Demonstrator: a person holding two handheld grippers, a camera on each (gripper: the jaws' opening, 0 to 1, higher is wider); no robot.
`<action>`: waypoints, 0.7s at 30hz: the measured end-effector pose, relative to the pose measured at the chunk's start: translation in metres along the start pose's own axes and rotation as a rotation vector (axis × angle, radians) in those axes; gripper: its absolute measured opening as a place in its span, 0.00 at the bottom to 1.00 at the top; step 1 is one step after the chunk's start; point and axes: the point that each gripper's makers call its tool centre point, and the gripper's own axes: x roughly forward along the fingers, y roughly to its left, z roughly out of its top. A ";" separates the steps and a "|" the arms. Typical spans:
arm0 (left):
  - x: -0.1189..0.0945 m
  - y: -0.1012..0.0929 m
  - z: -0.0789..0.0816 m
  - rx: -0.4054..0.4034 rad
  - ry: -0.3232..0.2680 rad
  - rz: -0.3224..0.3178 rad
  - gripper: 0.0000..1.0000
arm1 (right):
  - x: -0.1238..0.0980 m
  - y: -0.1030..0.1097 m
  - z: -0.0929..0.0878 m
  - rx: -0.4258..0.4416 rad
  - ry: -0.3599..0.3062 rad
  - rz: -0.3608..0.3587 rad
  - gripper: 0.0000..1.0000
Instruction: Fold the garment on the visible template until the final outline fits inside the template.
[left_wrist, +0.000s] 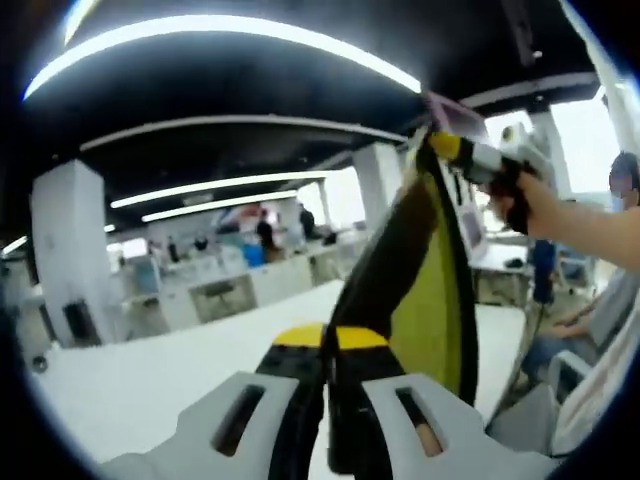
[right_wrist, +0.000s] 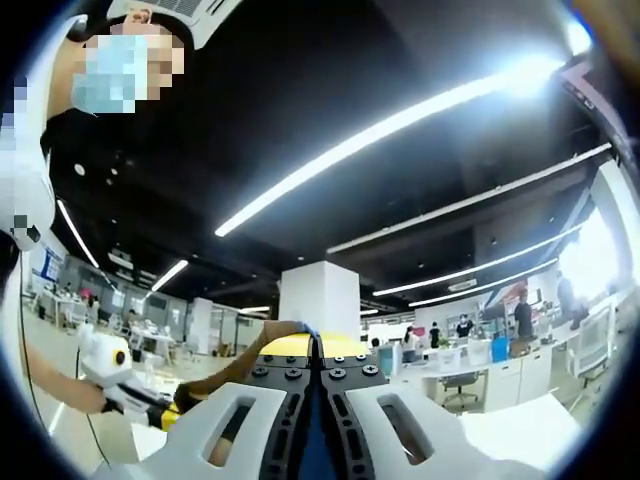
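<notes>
The garment (left_wrist: 420, 290), black outside and yellow-green inside, hangs stretched in the air above the white table (left_wrist: 150, 380). My left gripper (left_wrist: 325, 345) is shut on its lower end. At the upper right, my right gripper (left_wrist: 455, 148) clamps the garment's far end, with a hand (left_wrist: 525, 205) on its handle. In the right gripper view, my right gripper (right_wrist: 313, 345) is shut with blue cloth between the jaws. From it a dark strip of garment (right_wrist: 235, 372) runs down-left to the left gripper (right_wrist: 165, 415). No template is in sight.
A seated person (left_wrist: 590, 330) is just past the table's right edge. A white pillar (left_wrist: 65, 250) and rows of desks (left_wrist: 250, 280) with people stand behind. A corner of the table (right_wrist: 520, 430) shows at the lower right.
</notes>
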 end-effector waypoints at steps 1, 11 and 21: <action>-0.003 0.008 0.005 0.003 -0.013 0.023 0.00 | -0.001 0.000 -0.002 -0.004 0.011 0.001 0.01; -0.017 0.036 0.036 0.047 -0.093 0.115 0.00 | -0.015 0.007 -0.023 -0.042 0.107 0.019 0.01; -0.033 0.041 0.047 0.063 -0.131 0.140 0.00 | -0.033 0.022 -0.034 -0.050 0.167 0.051 0.01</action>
